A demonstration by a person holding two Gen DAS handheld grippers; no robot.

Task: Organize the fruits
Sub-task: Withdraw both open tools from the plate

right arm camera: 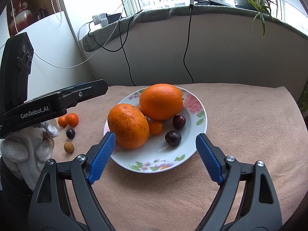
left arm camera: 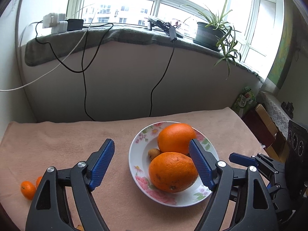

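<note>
Left wrist view: right finger [left arm camera: 200, 165] covers part of the far orange [left arm camera: 176, 137] and the plate [left arm camera: 138, 165] rim behind it; plums on the plate hidden behind the oranges. Second kumquat [left arm camera: 39, 181] left of the plate half hidden by the gripper frame

Right wrist view: kumquat [right arm camera: 156, 127] on the plate partly behind the near orange [right arm camera: 128, 126]. Gloved hand [right arm camera: 27, 150] left of the plate cut off by the edge

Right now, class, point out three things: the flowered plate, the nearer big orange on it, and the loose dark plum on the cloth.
flowered plate [right arm camera: 154, 166]: right wrist view, near rim.
nearer big orange [right arm camera: 128, 126]: right wrist view, middle of peel.
loose dark plum [right arm camera: 70, 133]: right wrist view, its centre.
</note>
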